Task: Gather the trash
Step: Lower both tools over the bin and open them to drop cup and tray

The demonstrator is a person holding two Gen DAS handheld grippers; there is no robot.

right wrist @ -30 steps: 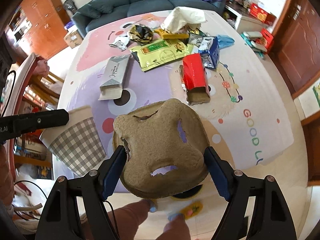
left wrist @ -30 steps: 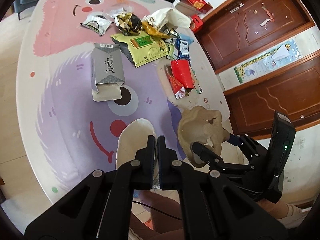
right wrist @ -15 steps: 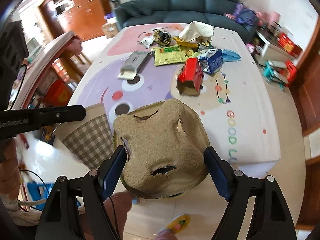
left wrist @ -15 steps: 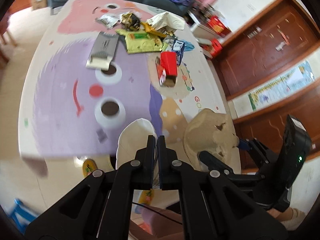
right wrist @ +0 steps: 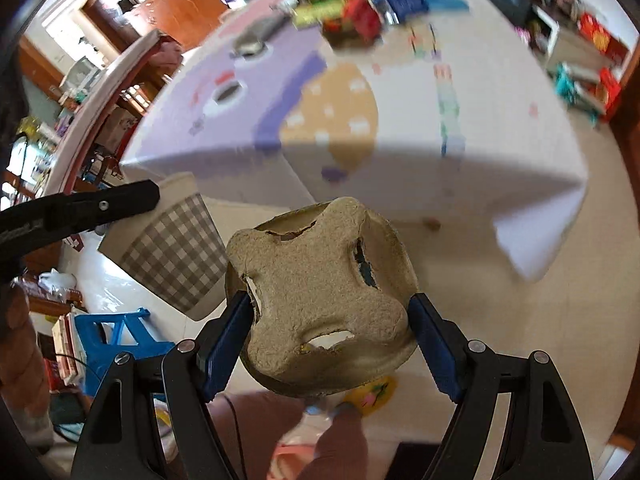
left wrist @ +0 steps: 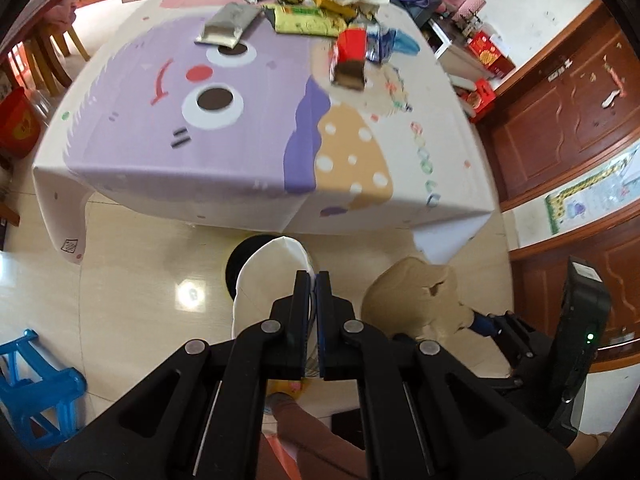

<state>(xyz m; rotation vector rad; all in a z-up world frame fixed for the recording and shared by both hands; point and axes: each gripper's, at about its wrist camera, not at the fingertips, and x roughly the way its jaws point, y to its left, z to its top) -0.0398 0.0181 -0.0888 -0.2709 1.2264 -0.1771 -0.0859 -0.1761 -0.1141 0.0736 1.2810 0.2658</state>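
I can read almost nothing here. On the cartoon-printed tablecloth [left wrist: 248,148], a column of coloured round letters [left wrist: 424,160] runs down the cream side toward the near corner; their shapes look like "GOOD", but blur leaves me unsure. White lettering sits on the black arm of my left gripper [right wrist: 24,228] in my right camera, too cut off to read. The print on the yellow-green snack packet [left wrist: 308,22] is too small to read.

Tan pulp tray [right wrist: 320,300]; grey-white checked paper cup [right wrist: 176,260]; purple-and-pink cartoon tablecloth [left wrist: 248,140]; blue stool [left wrist: 36,384].
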